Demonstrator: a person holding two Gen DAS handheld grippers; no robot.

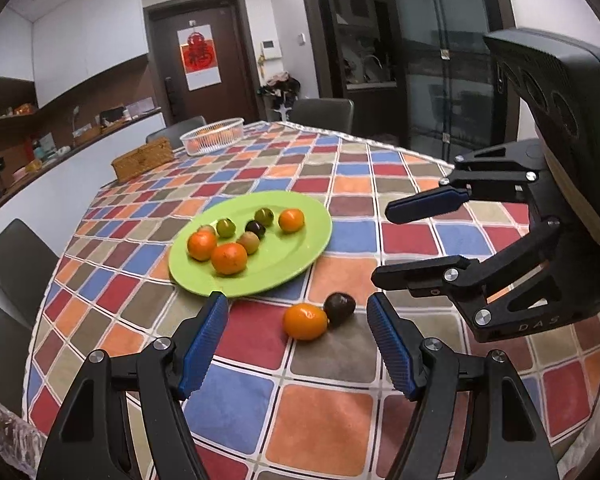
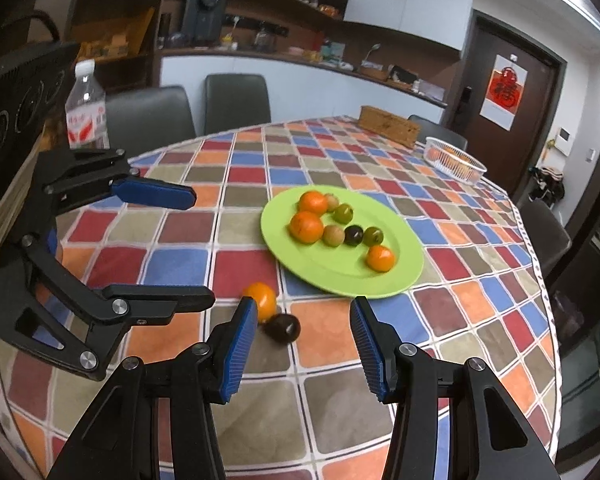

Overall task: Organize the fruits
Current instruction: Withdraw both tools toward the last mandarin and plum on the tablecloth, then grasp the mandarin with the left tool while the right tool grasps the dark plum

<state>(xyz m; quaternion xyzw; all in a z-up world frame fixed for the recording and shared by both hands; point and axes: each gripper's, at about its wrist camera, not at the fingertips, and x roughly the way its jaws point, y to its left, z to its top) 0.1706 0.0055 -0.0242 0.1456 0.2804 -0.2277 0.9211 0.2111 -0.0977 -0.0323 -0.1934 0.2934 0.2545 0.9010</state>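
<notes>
A green plate [image 1: 300, 256] [image 2: 340, 276] on the checked tablecloth holds three oranges and several small green and dark fruits. In front of it, on the cloth, an orange [image 1: 304, 322] [image 2: 262, 298] lies touching a dark plum [image 1: 339, 308] [image 2: 283, 327]. My left gripper [image 1: 296, 298] hangs open just short of this pair, nothing between its blue pads. My right gripper [image 2: 304, 300] is open too, with the plum ahead of its gap and the orange partly hidden behind its left finger. Each view shows the other gripper from the side: right [image 1: 382, 246], left [image 2: 202, 248].
A white mesh basket [image 1: 212, 136] [image 2: 454, 160] with orange fruit and a wicker box [image 1: 142, 158] [image 2: 388, 124] stand at the table's far end. A water bottle [image 2: 85, 108] stands behind the left gripper. Dark chairs ring the table.
</notes>
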